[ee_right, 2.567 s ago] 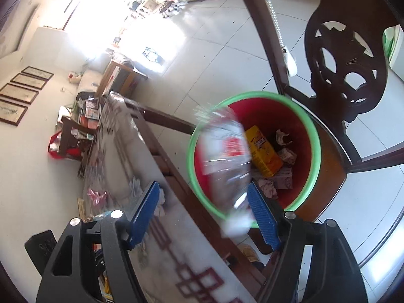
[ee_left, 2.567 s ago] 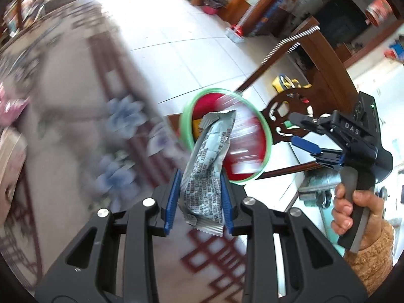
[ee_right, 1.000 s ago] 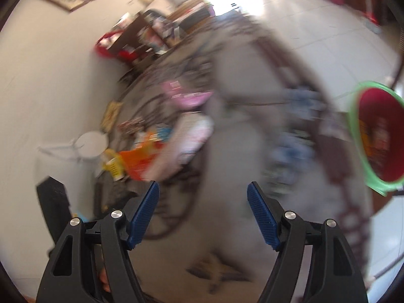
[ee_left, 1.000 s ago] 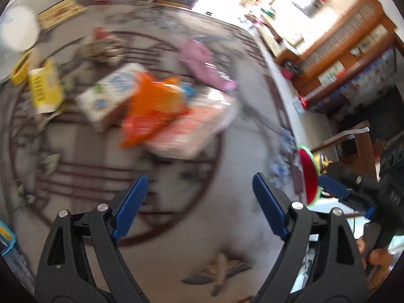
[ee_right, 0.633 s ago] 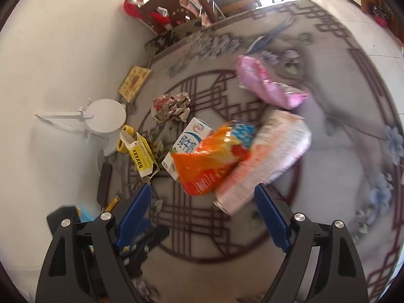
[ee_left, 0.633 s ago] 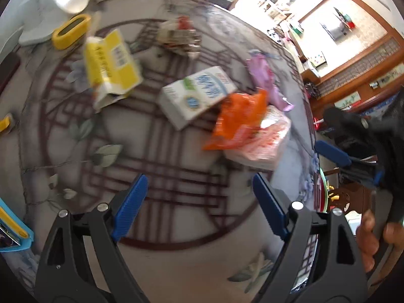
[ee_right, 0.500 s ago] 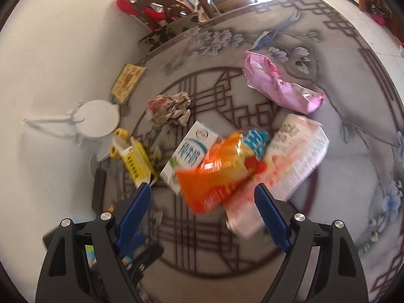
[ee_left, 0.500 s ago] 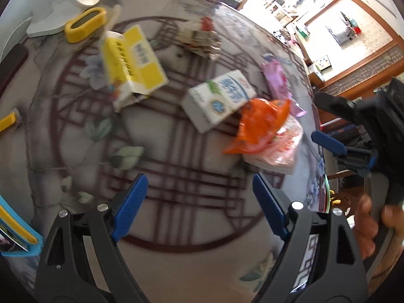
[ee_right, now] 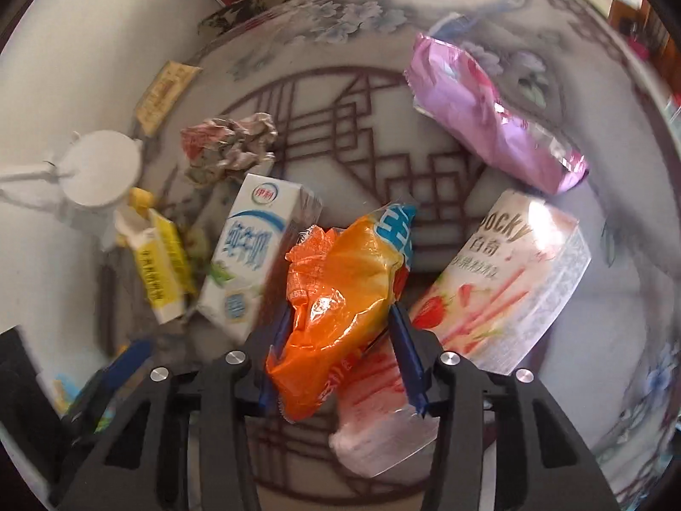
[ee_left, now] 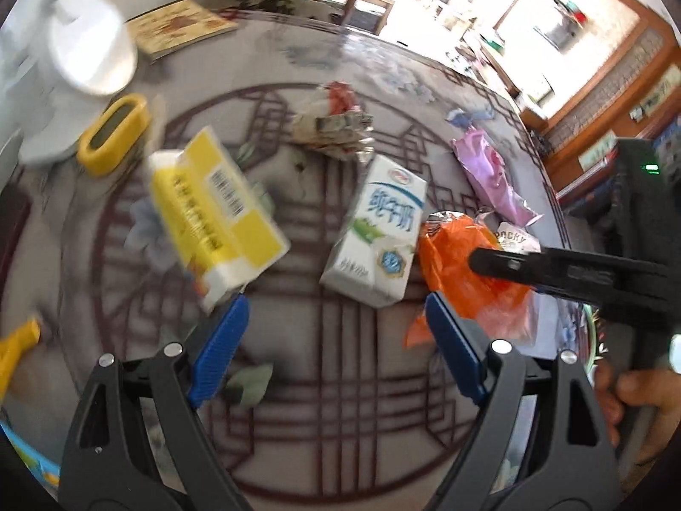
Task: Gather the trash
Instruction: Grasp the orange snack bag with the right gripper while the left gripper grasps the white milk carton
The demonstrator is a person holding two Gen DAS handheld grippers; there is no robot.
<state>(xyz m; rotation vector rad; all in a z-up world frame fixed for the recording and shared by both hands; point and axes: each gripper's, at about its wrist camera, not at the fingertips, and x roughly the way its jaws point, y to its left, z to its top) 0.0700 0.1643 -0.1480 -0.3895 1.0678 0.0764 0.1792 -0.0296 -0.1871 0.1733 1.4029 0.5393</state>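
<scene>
The right gripper [ee_right: 338, 355], its jaws just having closed, pinches an orange snack bag [ee_right: 340, 311] lying between a milk carton [ee_right: 251, 251] and a pink biscuit box [ee_right: 502, 281], near the table's [ee_right: 617, 340] centre.

Tabletop litter, positions

Milk carton [ee_right: 251, 251] lies left of snack bag [ee_right: 340, 311]; biscuit box [ee_right: 506, 281] right of it, foil pouch [ee_right: 489, 115] behind; crumpled wrapper [ee_right: 230, 144] behind carton; drink box [ee_right: 159, 264] farthest left.
</scene>
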